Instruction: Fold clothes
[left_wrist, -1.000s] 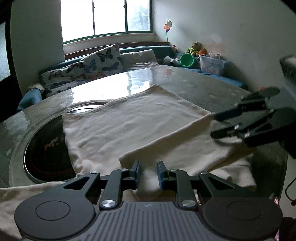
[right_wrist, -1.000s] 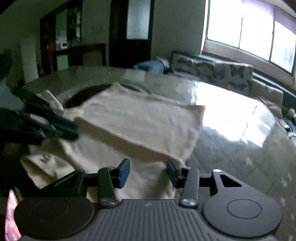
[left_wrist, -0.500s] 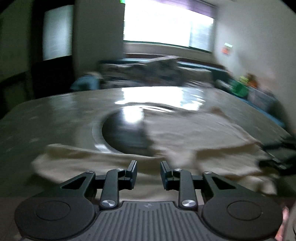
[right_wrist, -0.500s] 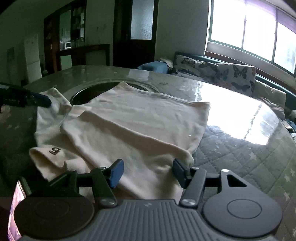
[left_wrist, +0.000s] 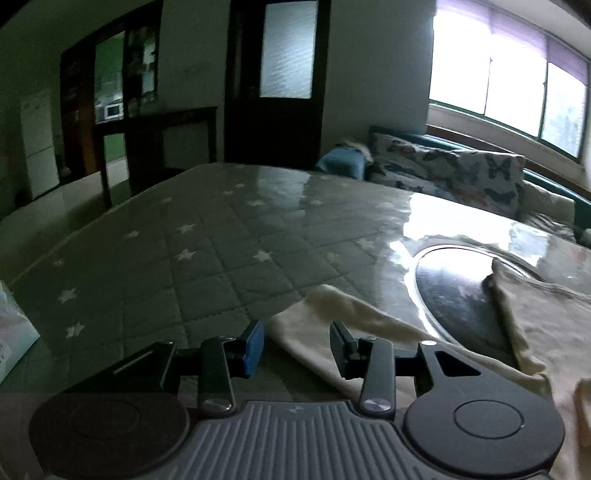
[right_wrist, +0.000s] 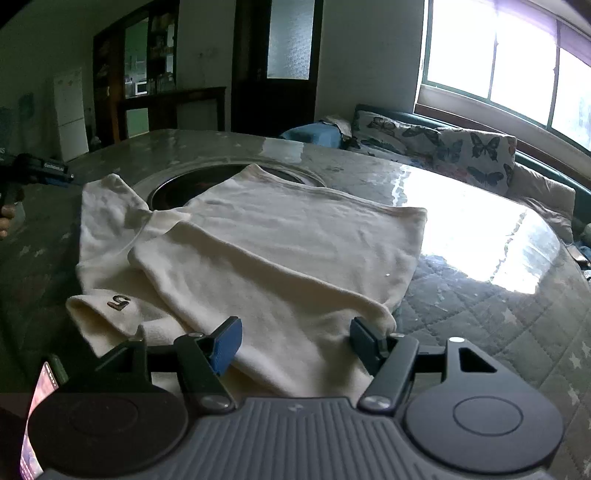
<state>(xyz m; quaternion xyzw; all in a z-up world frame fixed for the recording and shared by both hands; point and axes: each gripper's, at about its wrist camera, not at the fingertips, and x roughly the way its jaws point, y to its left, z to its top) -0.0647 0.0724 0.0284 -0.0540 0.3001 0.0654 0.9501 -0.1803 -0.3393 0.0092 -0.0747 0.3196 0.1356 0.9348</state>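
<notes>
A cream sweater (right_wrist: 288, 240) lies flat on the table with one side folded over its body. One sleeve (right_wrist: 107, 206) sticks out to the left, and a cuff with a dark letter mark (right_wrist: 118, 302) lies near me. My right gripper (right_wrist: 295, 341) hovers over the sweater's near edge. Its jaws are opening and the pads press on nothing. My left gripper (left_wrist: 297, 345) points at the tip of the outstretched sleeve (left_wrist: 332, 314). Its jaws are opening with the cloth lying below the gap, not pinched. In the right wrist view the left gripper (right_wrist: 37, 170) shows at the far left, held by a hand (right_wrist: 7, 218).
A round dark inset (right_wrist: 192, 184) sits in the glossy star-quilted table (left_wrist: 207, 251), partly under the sweater. A sofa with butterfly cushions (right_wrist: 443, 147) runs behind the table under the window. A phone (right_wrist: 37, 406) shows at the lower left. A pale packet (left_wrist: 11, 332) sits at the left edge.
The left gripper has swung left, away from the folded body to the sleeve end, and its jaws have widened. The right gripper stayed in place and its jaws opened wider.
</notes>
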